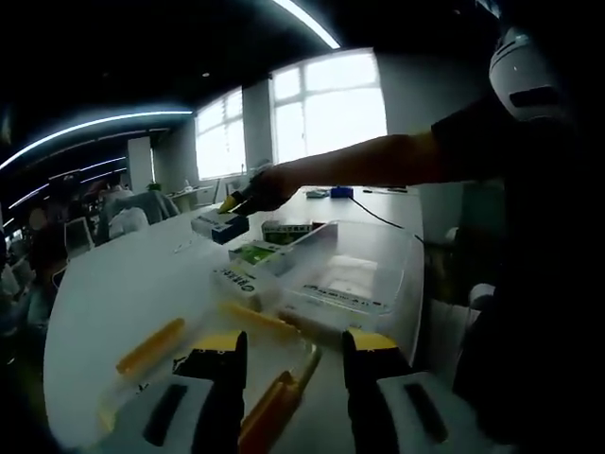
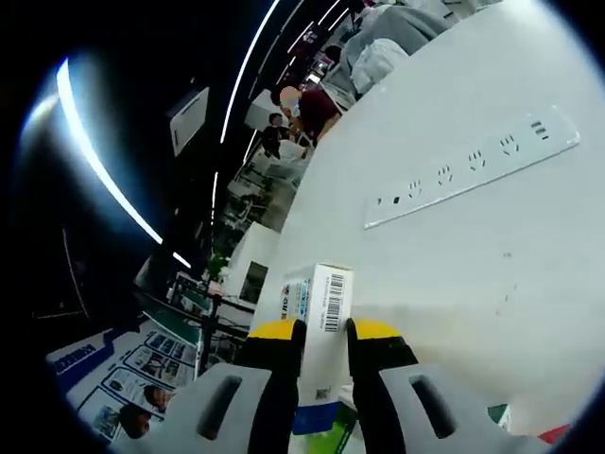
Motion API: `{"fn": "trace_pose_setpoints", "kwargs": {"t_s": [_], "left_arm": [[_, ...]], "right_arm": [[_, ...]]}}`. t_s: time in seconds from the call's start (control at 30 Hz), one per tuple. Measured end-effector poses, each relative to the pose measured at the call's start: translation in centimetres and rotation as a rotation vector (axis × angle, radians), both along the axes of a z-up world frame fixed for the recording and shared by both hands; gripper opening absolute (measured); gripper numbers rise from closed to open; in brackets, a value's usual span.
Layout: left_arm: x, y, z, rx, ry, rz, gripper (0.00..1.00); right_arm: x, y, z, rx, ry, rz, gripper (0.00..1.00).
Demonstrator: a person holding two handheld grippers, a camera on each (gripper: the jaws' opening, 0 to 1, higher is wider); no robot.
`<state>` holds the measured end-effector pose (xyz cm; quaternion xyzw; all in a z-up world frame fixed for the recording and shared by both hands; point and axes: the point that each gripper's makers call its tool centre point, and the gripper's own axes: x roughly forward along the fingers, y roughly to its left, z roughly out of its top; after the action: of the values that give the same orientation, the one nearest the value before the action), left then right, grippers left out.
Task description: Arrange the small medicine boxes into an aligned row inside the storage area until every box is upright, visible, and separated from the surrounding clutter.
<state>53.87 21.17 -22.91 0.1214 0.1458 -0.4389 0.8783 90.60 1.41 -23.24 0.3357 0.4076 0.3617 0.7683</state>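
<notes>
Two yellow-tipped jaws of the right gripper point(image 2: 319, 333) were closed on a white medicine box point(image 2: 317, 301) in the right gripper view; the box stood between the tips, its upper end rising clear above them and its lower part hidden between the jaws. A barcode showed on the face turned to the camera, with small blue print beside it too fine to read. Behind the box, a long white power strip point(image 2: 473, 168) lay flat on the white table point(image 2: 492, 284), well apart from the box.

In the left gripper view, the left gripper point(image 1: 291, 352) hung above the table edge with its jaws spread and nothing between them. Beyond the tips sat a clear plastic storage bin point(image 1: 354, 274). Just beside its near left wall lay a white box point(image 1: 236, 281) with dark lettering that I could not read, and a green-and-white box point(image 1: 257, 253) touched it on the far side. Farther off stood a dark green box point(image 1: 286, 230) near the bin's far corner, and the person's hand point(image 1: 257, 192) held the other gripper over a blue-and-white box point(image 1: 219, 225). Flat yellow strips point(image 1: 151, 346) lay on the table near the left jaw.
</notes>
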Motion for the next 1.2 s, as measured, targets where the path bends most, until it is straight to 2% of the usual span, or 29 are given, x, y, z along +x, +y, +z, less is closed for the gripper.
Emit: {"fn": "trace_pose_setpoints", "kwargs": {"t_s": [0.1,0.23,0.27,0.3,0.33,0.4,0.5,0.57,0.73,0.87,1.03,1.2], "left_arm": [[-0.1,-0.3,0.3,-0.015,-0.006,-0.007,0.4],[-0.2,-0.6,0.2,-0.017,-0.006,-0.013,0.4],[-0.1,-0.6,0.3,-0.016,-0.012,-0.012,0.4],[-0.2,-0.7,0.7,-0.026,-0.023,-0.015,0.4],[-0.2,-0.7,0.9,-0.031,-0.026,-0.017,0.4],[-0.2,-0.6,1.1,-0.037,-0.032,-0.017,0.4],[0.0,-0.6,0.9,-0.041,-0.032,-0.015,0.4],[0.2,-0.8,0.9,-0.042,-0.032,-0.023,0.4],[0.2,-1.6,1.6,-0.054,-0.042,-0.047,0.4],[0.4,-1.6,1.9,-0.06,-0.052,-0.048,0.4],[0.5,-1.3,2.2,-0.083,-0.059,-0.035,0.4],[0.3,-1.4,2.1,-0.073,-0.057,-0.044,0.4]], "right_arm": [[-0.6,0.2,0.6,0.018,0.014,0.003,0.17],[-2.2,0.8,1.8,0.023,-0.011,0.003,0.17],[-3.4,1.4,2.2,0.031,-0.018,0.002,0.17],[-5.6,2.3,3.0,0.051,-0.033,0.013,0.17],[-7.0,2.8,3.2,0.06,-0.027,0.031,0.17],[-8.4,3.2,3.5,0.058,-0.026,0.041,0.17],[-9.1,2.7,4.3,0.053,-0.024,0.051,0.17],[-9.9,3.1,5.0,0.082,-0.026,0.058,0.17],[-12.9,4.1,6.0,0.088,-0.038,0.094,0.17],[-15.7,4.6,6.6,0.105,-0.056,0.124,0.17],[-16.8,4.4,6.3,0.086,-0.049,0.127,0.17],[-17.5,4.8,6.6,0.085,-0.063,0.118,0.17]]}}
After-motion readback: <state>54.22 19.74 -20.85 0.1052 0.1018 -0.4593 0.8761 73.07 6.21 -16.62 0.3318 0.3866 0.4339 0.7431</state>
